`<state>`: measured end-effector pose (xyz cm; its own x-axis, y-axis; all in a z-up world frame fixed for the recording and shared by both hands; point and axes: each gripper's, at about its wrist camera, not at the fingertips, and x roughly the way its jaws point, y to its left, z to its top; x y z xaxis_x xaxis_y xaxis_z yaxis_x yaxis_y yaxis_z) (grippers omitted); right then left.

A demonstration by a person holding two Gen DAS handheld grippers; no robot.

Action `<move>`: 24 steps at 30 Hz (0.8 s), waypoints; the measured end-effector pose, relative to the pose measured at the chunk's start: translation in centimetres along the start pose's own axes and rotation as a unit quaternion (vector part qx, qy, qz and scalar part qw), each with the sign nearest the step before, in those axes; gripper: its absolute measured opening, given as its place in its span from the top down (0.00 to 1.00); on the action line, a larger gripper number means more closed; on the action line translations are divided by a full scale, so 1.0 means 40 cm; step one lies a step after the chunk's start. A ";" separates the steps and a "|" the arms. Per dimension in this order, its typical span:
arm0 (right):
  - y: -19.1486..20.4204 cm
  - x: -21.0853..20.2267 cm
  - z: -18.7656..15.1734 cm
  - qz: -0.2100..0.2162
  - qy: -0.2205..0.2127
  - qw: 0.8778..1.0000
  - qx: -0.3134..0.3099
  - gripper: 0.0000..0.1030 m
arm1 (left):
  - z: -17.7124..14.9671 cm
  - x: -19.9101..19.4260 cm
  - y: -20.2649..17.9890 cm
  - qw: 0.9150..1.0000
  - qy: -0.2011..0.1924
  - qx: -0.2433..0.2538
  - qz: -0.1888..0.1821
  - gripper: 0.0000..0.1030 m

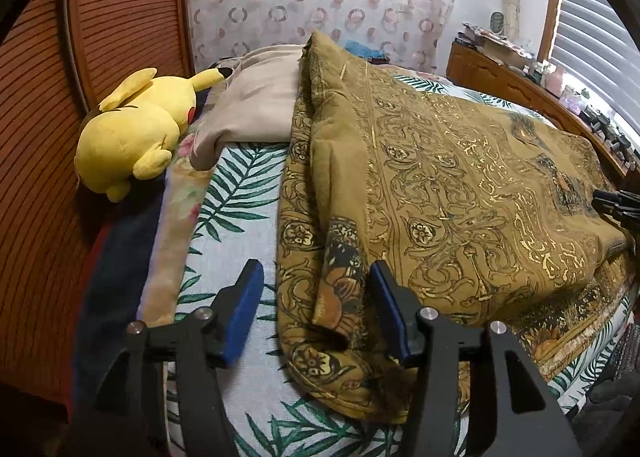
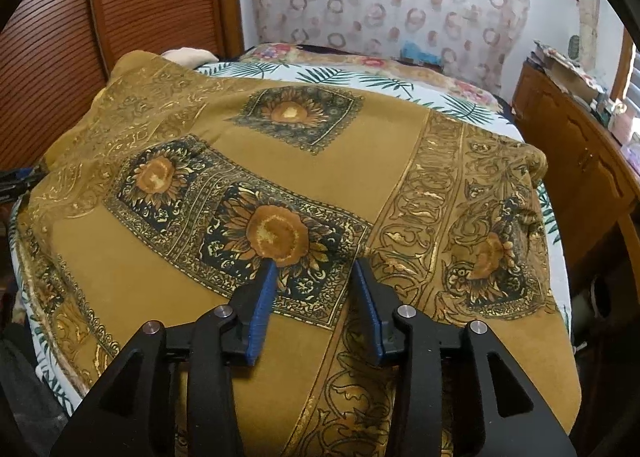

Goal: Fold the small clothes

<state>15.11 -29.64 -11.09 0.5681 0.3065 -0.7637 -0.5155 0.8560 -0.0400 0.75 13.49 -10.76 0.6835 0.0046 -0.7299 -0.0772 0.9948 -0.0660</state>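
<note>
The mustard sunflower-print cloth [image 2: 224, 161] lies spread over the leaf-print bed [image 1: 236, 225]. Both tools stand parted and empty: the left gripper [image 1: 316, 277] straddles a folded edge at six o'clock, while the right gripper [image 2: 314, 269] hovers over flat fabric. Each should probably pinch a hem edge. Count: one cloth, two grippers, one yellow plush [image 1: 132, 137] at nine o'clock.

Black left gripper [image 1: 316, 289] and right gripper [image 2: 314, 273], blue-padded jaws, silver screws
</note>
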 end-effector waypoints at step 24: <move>0.015 0.007 0.002 0.004 0.000 1.000 -0.004 0.53 | -0.009 -0.053 0.081 0.996 -0.031 -0.078 -0.029 0.47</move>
<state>15.00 -29.02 -11.29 0.5644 0.3140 -0.7635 -0.5254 0.8500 -0.0388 -1.23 16.67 -9.66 0.7338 -0.0417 -0.6781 -0.1440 0.9659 -0.2153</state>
